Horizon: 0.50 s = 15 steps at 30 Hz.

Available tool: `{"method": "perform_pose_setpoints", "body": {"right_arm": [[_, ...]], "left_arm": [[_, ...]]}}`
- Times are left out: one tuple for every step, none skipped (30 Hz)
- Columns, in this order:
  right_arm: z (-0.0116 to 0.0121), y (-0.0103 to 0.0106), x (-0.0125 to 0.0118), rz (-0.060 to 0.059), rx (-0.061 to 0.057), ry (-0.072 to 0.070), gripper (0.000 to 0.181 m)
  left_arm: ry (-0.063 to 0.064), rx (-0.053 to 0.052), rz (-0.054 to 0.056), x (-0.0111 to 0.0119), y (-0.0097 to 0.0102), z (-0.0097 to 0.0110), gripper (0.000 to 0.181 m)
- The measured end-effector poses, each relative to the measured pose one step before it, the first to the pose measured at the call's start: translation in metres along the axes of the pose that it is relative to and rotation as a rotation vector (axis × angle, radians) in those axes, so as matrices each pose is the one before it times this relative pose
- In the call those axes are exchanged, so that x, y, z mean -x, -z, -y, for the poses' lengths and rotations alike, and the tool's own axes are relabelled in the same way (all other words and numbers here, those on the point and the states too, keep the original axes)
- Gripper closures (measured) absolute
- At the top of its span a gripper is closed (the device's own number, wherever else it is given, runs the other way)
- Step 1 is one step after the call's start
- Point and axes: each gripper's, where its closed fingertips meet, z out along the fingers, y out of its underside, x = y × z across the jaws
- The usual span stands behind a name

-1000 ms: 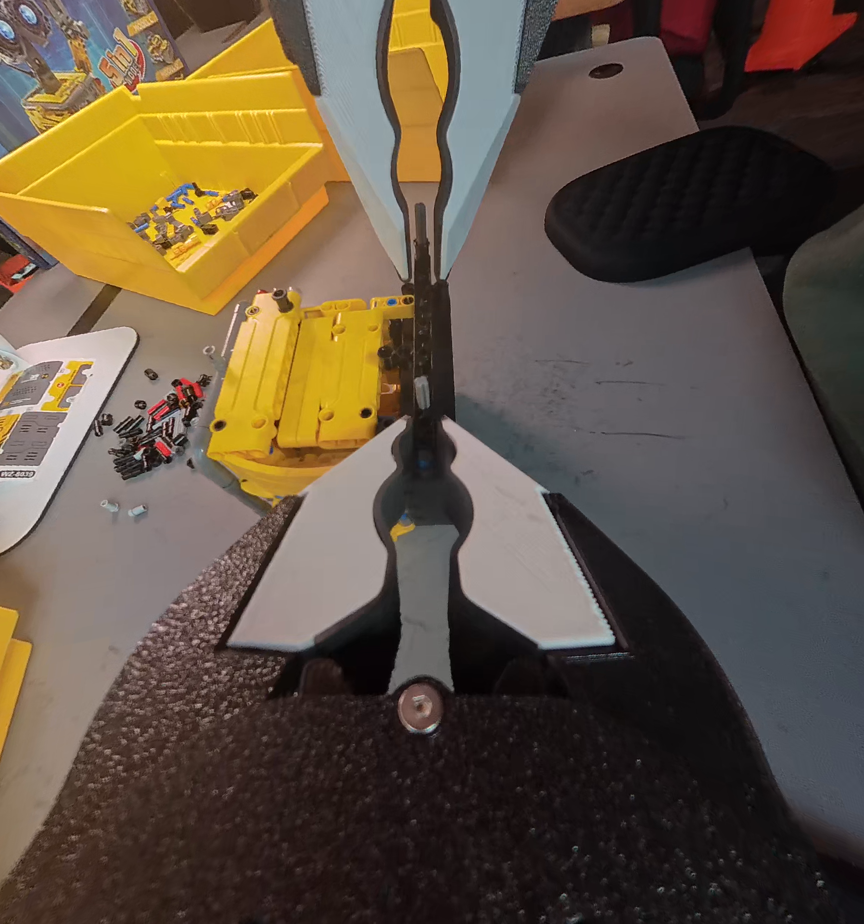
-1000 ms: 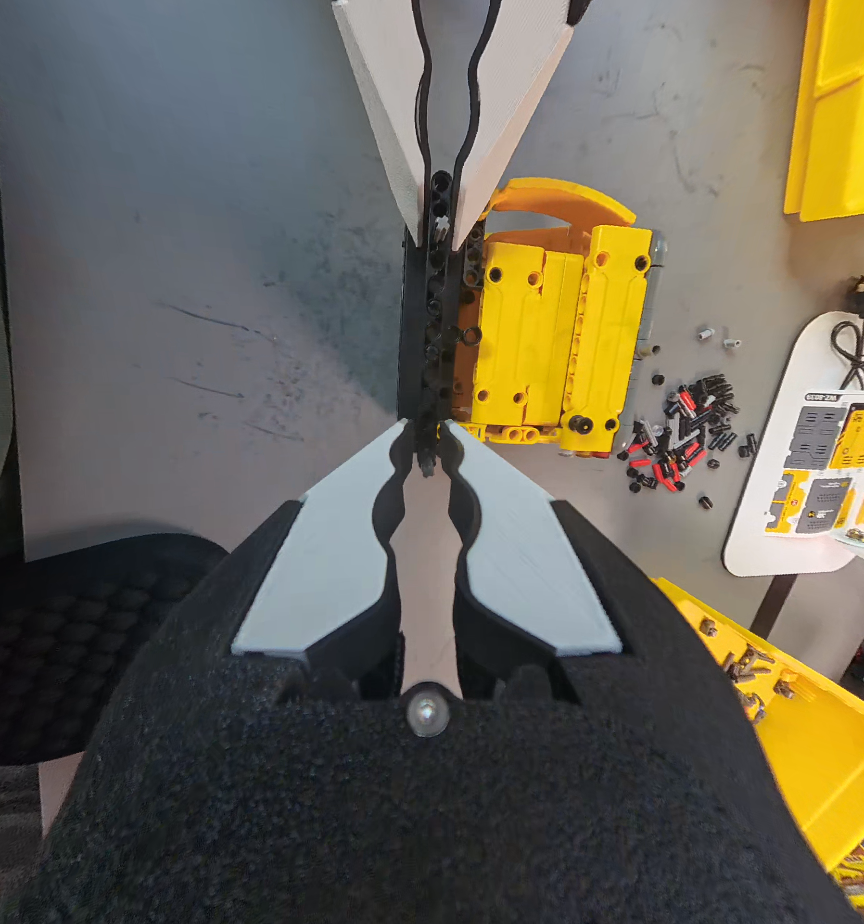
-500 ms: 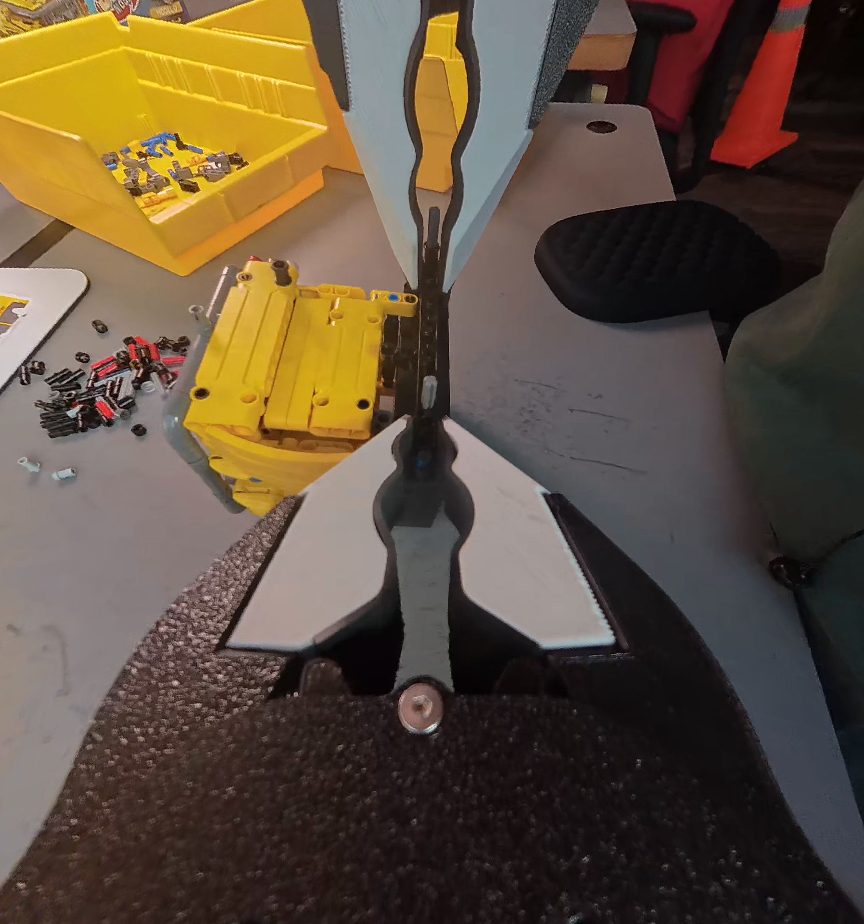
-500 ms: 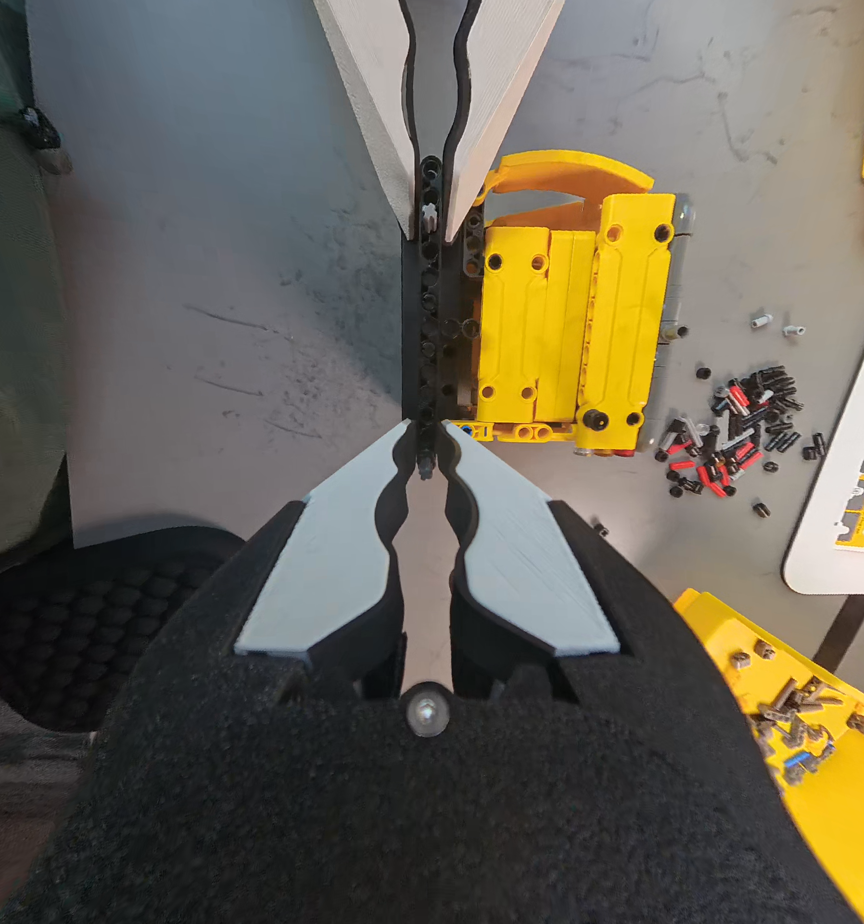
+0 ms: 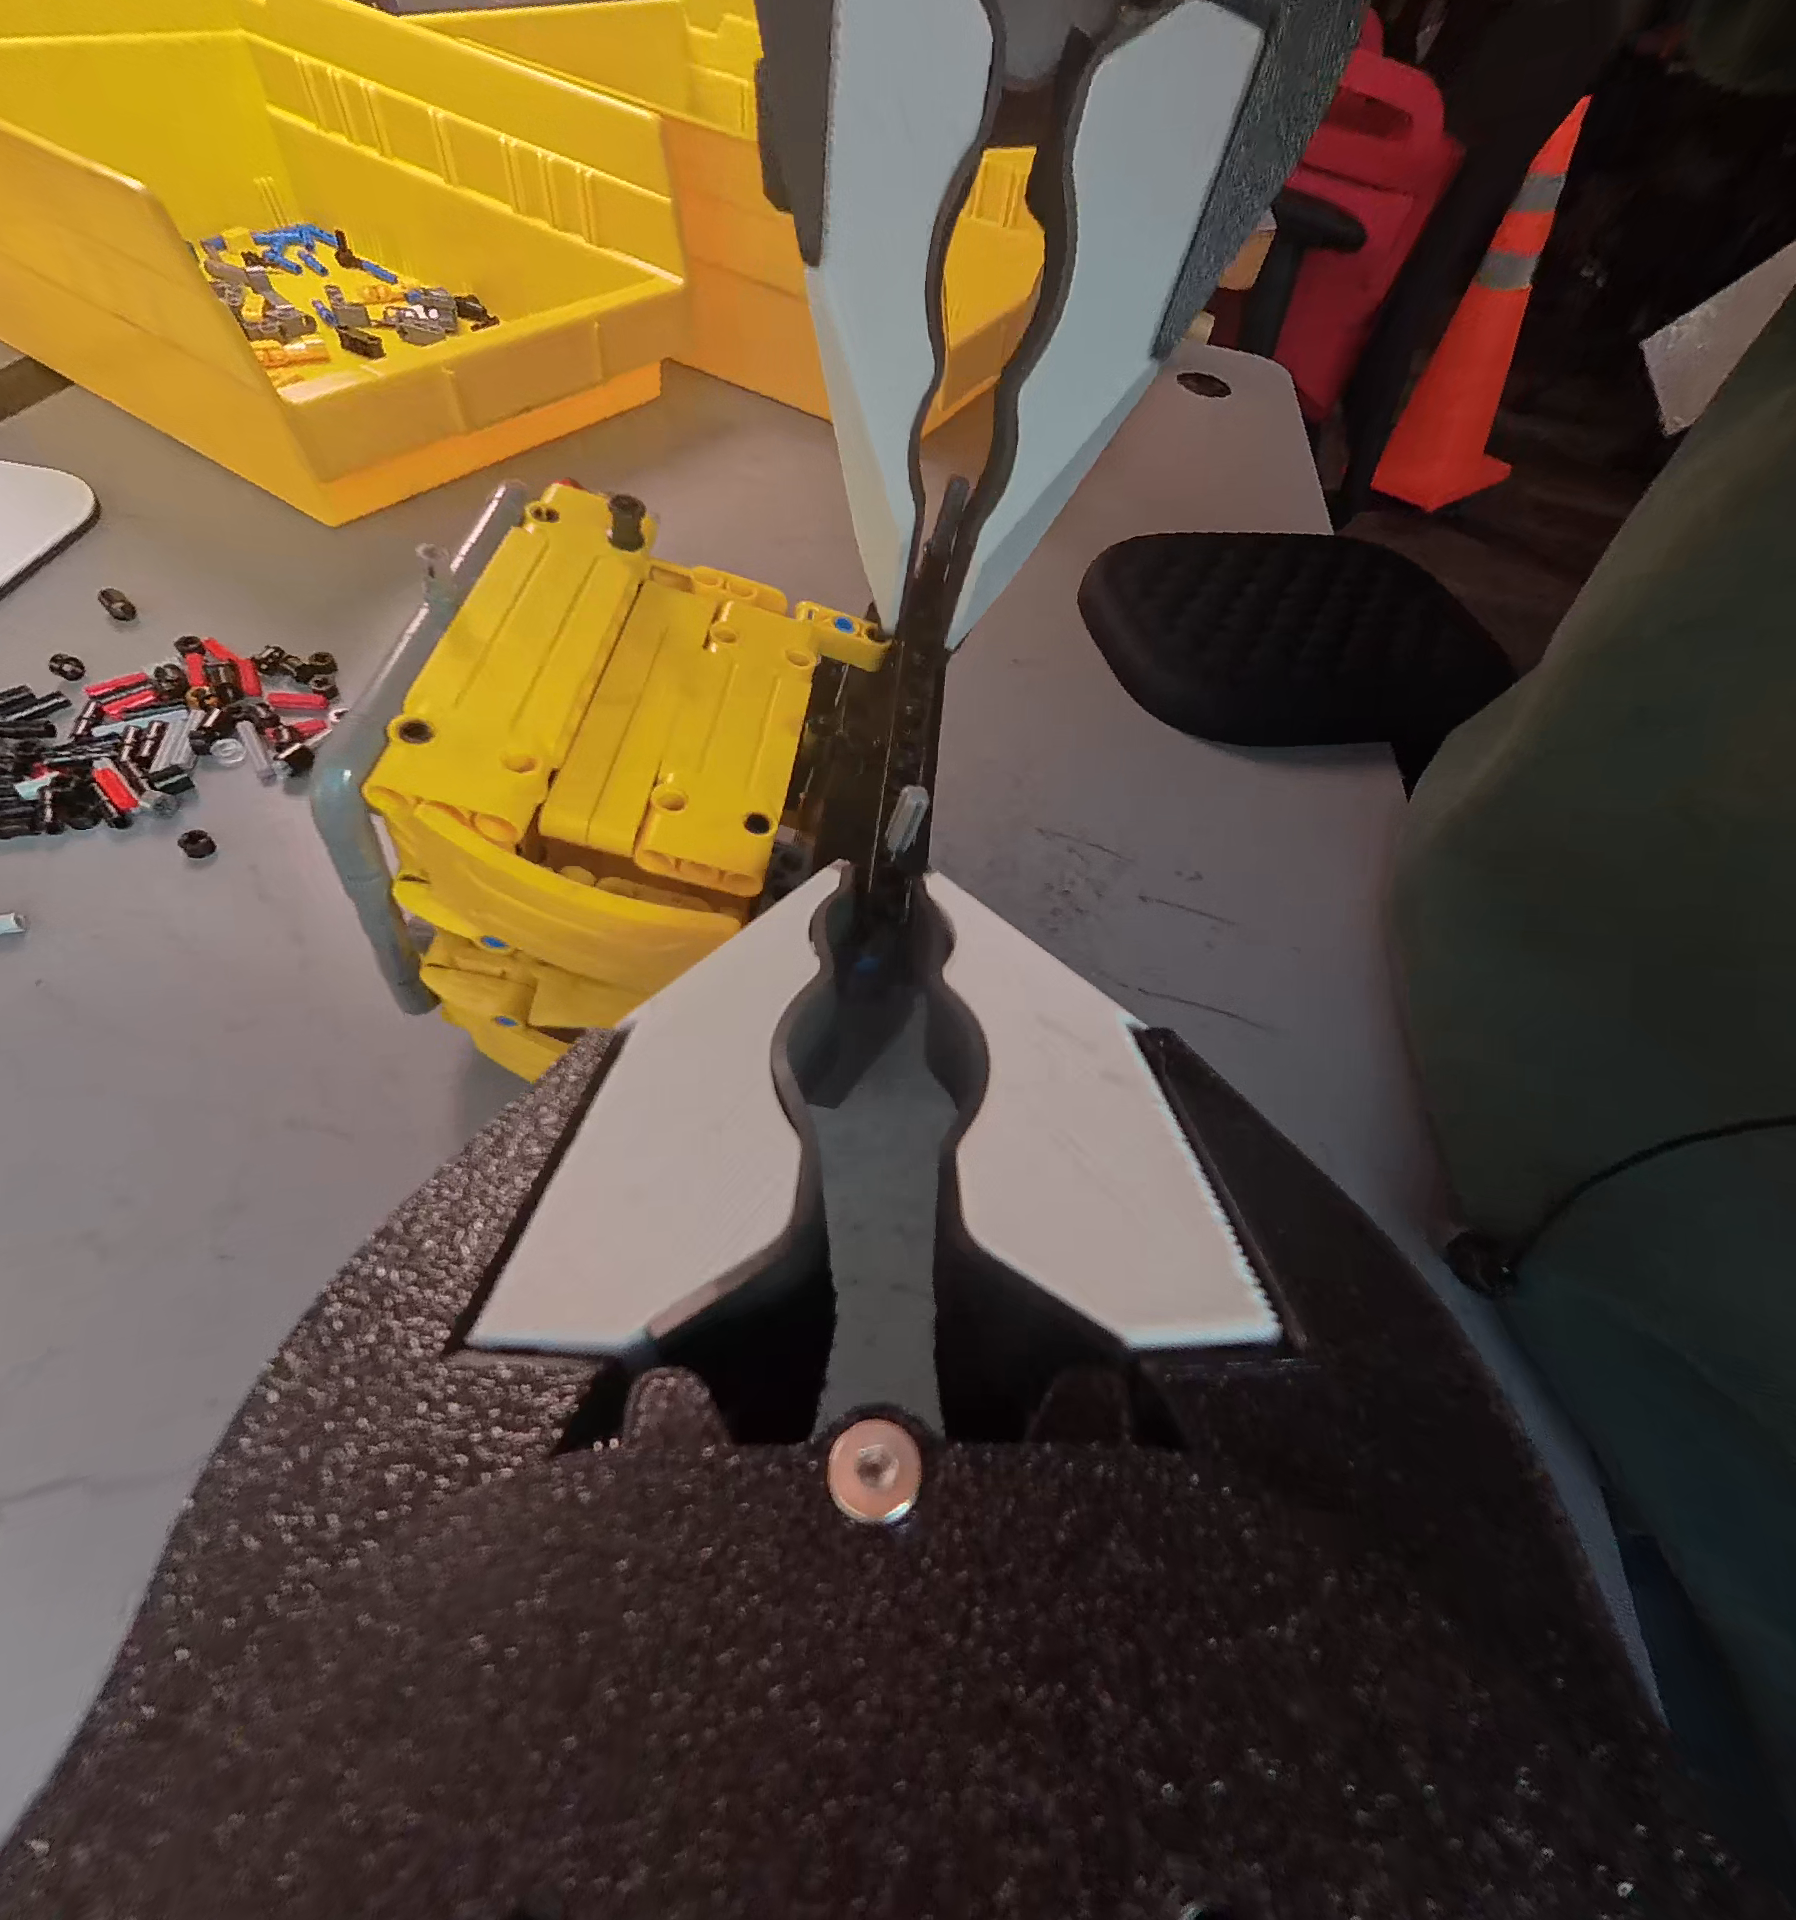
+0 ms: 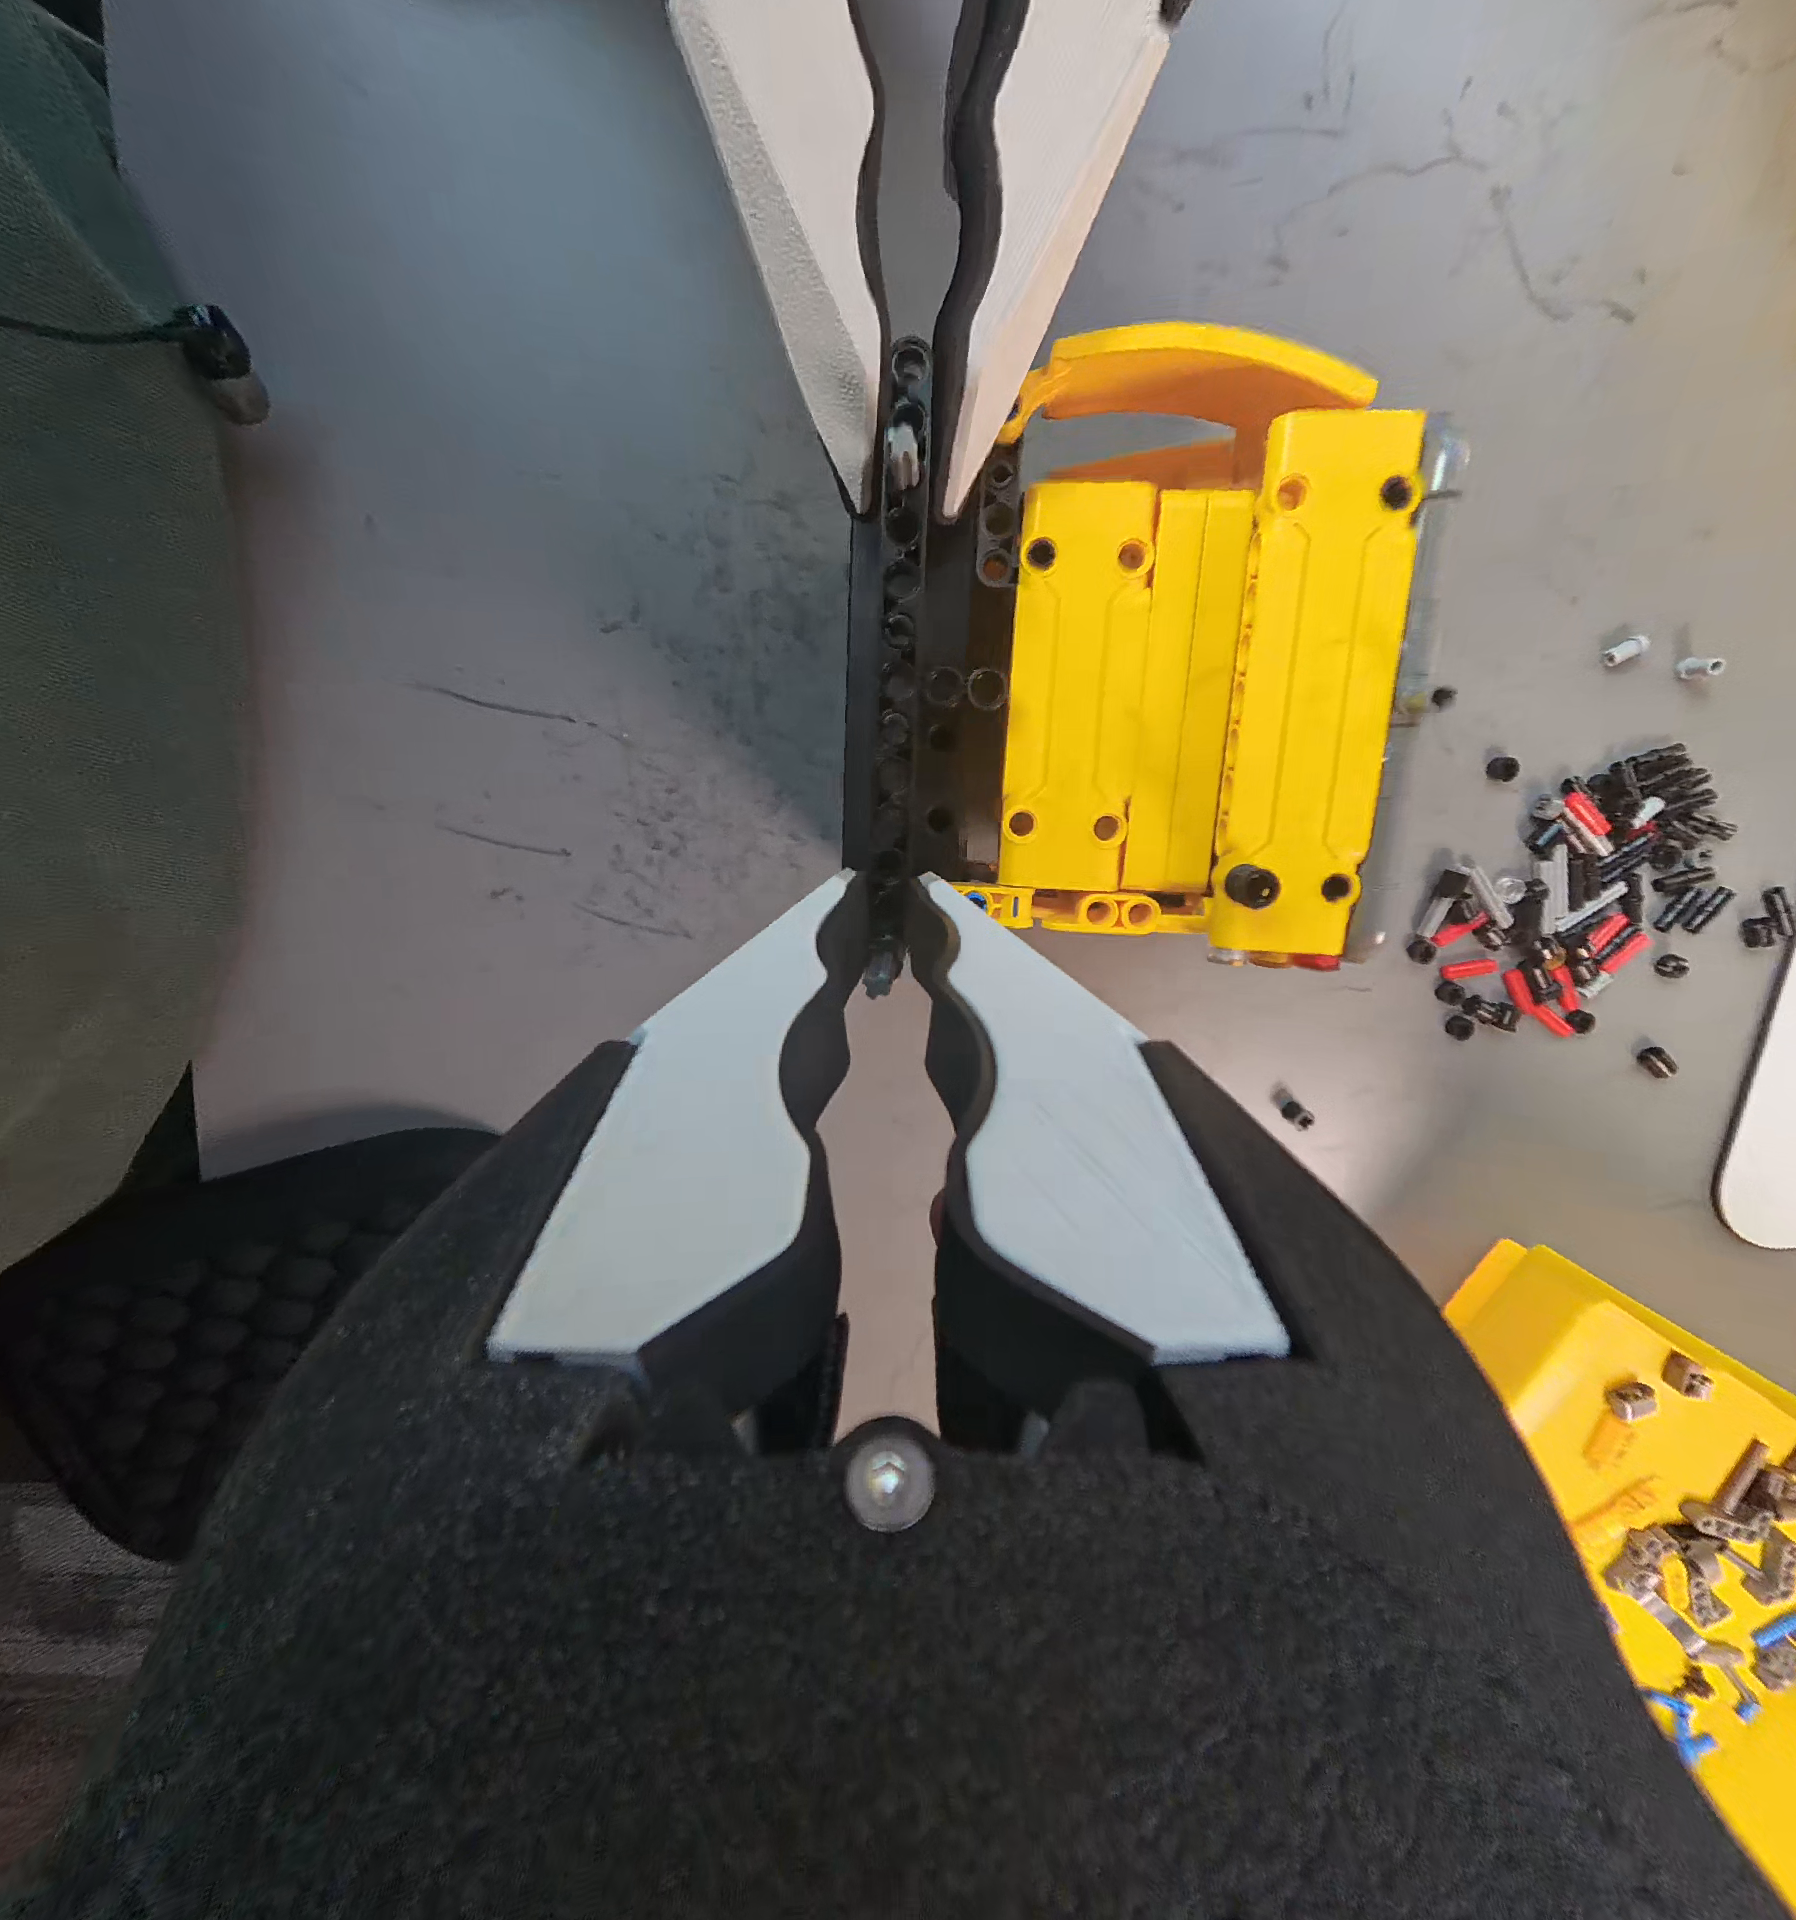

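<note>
Both grippers, left (image 5: 881, 914) and right (image 6: 886, 914), clench opposite ends of black beam (image 6: 899, 707) on yellow model (image 6: 1200, 707). Grey table (image 6: 520, 623): bare centre-left, pins (image 6: 1590, 883) right, bin (image 5: 374, 343) upper left.

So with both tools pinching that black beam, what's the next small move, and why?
Probably a gentle, level lift. The left tool and right tool each clamp opposite ends of the black beam, which carries the yellow block assembly hanging to one side, so uneven motion might twist it.

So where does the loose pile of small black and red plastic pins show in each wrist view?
Left wrist view: the loose pile of small black and red plastic pins lies at the left edge, mid-height.
Right wrist view: the pile lies right of centre.
Shared landmark: the yellow brick-built block, beside the pile.
</note>
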Motion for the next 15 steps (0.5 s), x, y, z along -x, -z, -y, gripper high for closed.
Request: {"method": "perform_pose_setpoints", "body": {"right_arm": [[0.00008, -0.00350, 0.00270, 0.0050, -0.0073, 0.0060, 0.175], [0.00084, -0.00079, 0.00206, 0.0051, -0.0069, -0.0057, 0.174], [-0.00005, -0.00004, -0.00015, -0.0152, 0.0009, 0.0174, 0.174], [-0.00083, -0.00005, -0.00037, -0.0154, 0.0061, 0.0135, 0.174], [-0.00039, -0.00054, 0.00078, -0.0012, 0.0030, 0.0005, 0.174], [-0.00065, -0.00100, 0.00081, 0.0053, 0.0032, -0.0044, 0.174], [-0.00142, -0.00135, -0.00140, -0.0079, 0.0085, 0.0004, 0.174], [-0.00149, -0.00126, -0.00238, -0.0168, 0.0110, 0.0079, 0.174], [-0.00034, 0.00040, -0.00210, -0.0118, 0.0061, 0.0067, 0.174], [-0.00004, 0.00007, -0.00019, 0.0057, 0.0023, 0.0025, 0.174], [0.00005, 0.00035, -0.00090, 0.0033, -0.0026, -0.0001, 0.174], [0.00013, 0.00049, -0.00163, -0.0023, -0.0038, -0.0032, 0.174], [0.00023, 0.00048, -0.00146, -0.0047, -0.0060, -0.0022, 0.174], [-0.00015, 0.00030, -0.00100, -0.0045, -0.0038, -0.0017, 0.174], [-0.00046, 0.00062, -0.00111, -0.0051, -0.0006, 0.0013, 0.174]], "left_arm": [[0.0034, 0.0041, -0.0054, -0.00091, -0.00030, -0.00130, 0.172], [-0.0091, 0.0069, -0.0004, -0.00075, 0.00004, -0.00163, 0.172], [-0.0150, 0.0039, 0.0083, -0.00012, -0.00017, -0.00077, 0.172], [-0.0114, 0.0048, 0.0087, -0.00038, -0.00057, -0.00057, 0.173], [-0.0124, 0.0110, 0.0034, -0.00109, -0.00080, -0.00122, 0.173], [-0.0177, 0.0143, 0.0039, -0.00106, -0.00108, -0.00187, 0.171], [-0.0234, 0.0156, 0.0162, 0.00049, -0.00169, -0.00231, 0.171], [-0.0270, 0.0099, 0.0245, 0.00179, -0.00160, -0.00134, 0.171], [-0.0135, 0.0035, 0.0146, 0.00148, -0.00059, 0.00005, 0.171], [0.0030, 0.0007, 0.0002, 0.00073, -0.00001, 0.00014, 0.171], [0.0078, -0.0057, -0.0015, 0.00094, 0.00019, 0.00060, 0.171], [0.0025, -0.0098, 0.0026, 0.00137, 0.00034, 0.00099, 0.171], [-0.0066, -0.0074, 0.0052, 0.00136, 0.00044, 0.00093, 0.172], [-0.0083, -0.0046, 0.0057, 0.00121, 0.00019, 0.00086, 0.172], [-0.0011, -0.0057, 0.0038, 0.00079, -0.00007, 0.00087, 0.172]]}}
